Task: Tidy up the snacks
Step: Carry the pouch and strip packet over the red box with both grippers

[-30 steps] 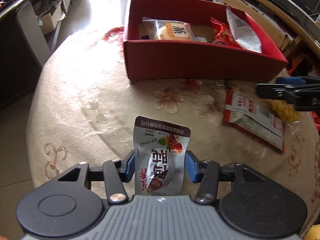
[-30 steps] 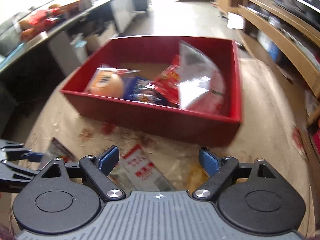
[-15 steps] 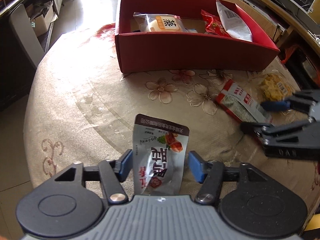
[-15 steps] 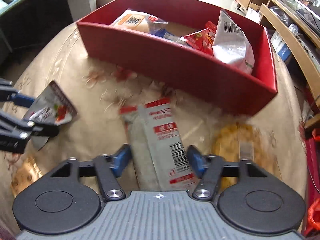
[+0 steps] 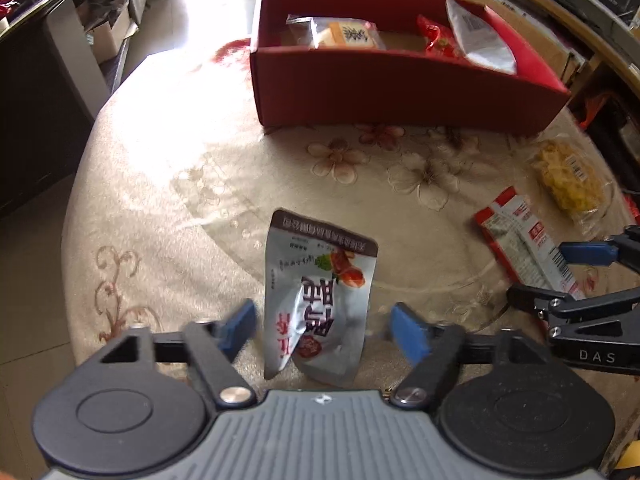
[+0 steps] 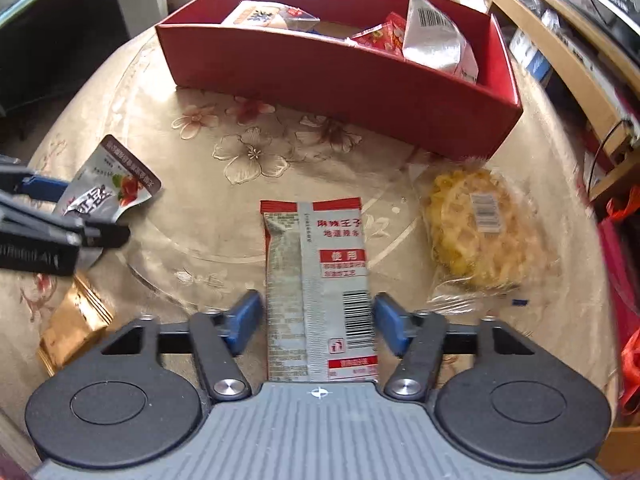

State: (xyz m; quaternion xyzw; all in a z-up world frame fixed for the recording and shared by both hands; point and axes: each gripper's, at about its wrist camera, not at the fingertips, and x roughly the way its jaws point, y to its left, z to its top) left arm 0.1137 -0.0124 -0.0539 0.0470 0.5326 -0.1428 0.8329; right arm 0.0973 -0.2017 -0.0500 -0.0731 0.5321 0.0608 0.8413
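The left gripper has just been opened around the silver pouch, which is left crumpled near the table's front edge, and the right gripper's jaws, likewise just widened, are spread beside the striped packet. Neither snack is gripped, so both pickups probably remain. Bare cloth is left open up to the red box at the far edge.

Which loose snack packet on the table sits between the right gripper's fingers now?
The long red-and-silver barcode packet, lying flat between the right gripper's open jaws. The silver pouch and yellow clear-wrapped snack lie off to either side.
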